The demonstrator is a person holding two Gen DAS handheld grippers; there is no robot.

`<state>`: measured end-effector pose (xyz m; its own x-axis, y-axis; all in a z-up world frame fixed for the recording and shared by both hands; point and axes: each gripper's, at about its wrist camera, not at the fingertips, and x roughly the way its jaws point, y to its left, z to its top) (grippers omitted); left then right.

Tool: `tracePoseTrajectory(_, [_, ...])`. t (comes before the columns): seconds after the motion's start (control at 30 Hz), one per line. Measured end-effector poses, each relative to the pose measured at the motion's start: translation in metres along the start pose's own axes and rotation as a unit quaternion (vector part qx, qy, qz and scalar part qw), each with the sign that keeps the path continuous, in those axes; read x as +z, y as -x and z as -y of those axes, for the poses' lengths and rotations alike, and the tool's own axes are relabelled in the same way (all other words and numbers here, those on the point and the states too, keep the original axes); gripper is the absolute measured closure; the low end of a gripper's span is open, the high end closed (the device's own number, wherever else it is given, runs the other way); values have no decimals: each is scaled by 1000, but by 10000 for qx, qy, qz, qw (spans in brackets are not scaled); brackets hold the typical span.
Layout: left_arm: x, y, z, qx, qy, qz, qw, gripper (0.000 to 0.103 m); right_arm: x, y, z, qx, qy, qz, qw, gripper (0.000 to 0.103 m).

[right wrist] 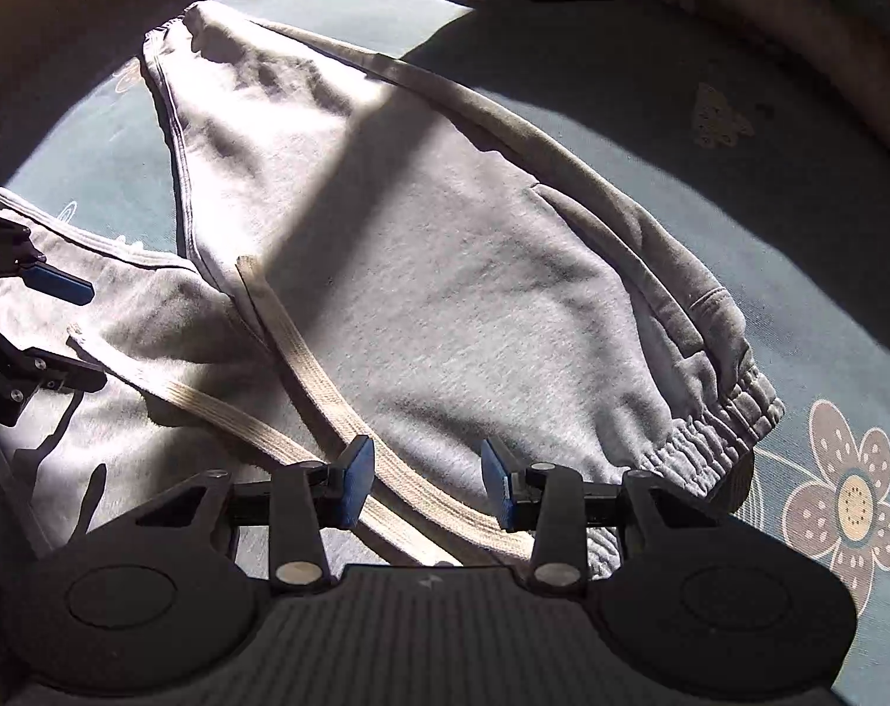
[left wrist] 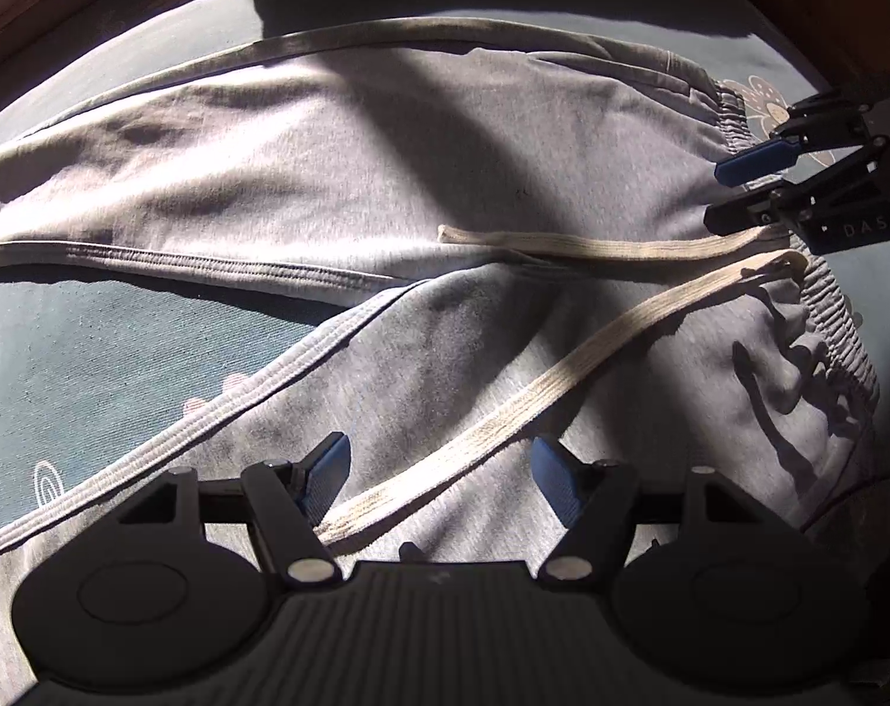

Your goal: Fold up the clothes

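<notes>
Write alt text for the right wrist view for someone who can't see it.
Grey sweatpants lie spread on a blue flowered cover, cream drawstring trailing across them. The right gripper hovers open above the waistband; the left gripper shows at the left edge.

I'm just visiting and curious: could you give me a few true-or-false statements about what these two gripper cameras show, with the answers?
1. The garment is grey sweatpants with cream drawstrings. True.
2. The pants are already folded into a neat square. False: they lie spread out, legs apart.
3. The left gripper is clamped on the waistband. False: its jaws are open, holding nothing.
4. The sheet under the pants has a flower print. True.
5. The right gripper holds a drawstring. False: its jaws are open over the cloth, gripping nothing.
</notes>
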<state>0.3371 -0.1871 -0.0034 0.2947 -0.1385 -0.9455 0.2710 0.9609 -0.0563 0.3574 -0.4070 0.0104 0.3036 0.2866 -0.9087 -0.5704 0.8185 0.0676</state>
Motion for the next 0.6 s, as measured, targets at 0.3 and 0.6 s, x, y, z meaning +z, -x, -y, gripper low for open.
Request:
tracePoseTrajectory(0.3, [-31, 10, -24, 143, 320, 40, 9994, 33, 37, -64, -67, 175, 1487, -228, 9885, 82])
tracePoseTrajectory(0.6, [-42, 13, -50, -134, 1048, 92, 9944, 33, 35, -31, -91, 739, 2085, -509, 9739, 97])
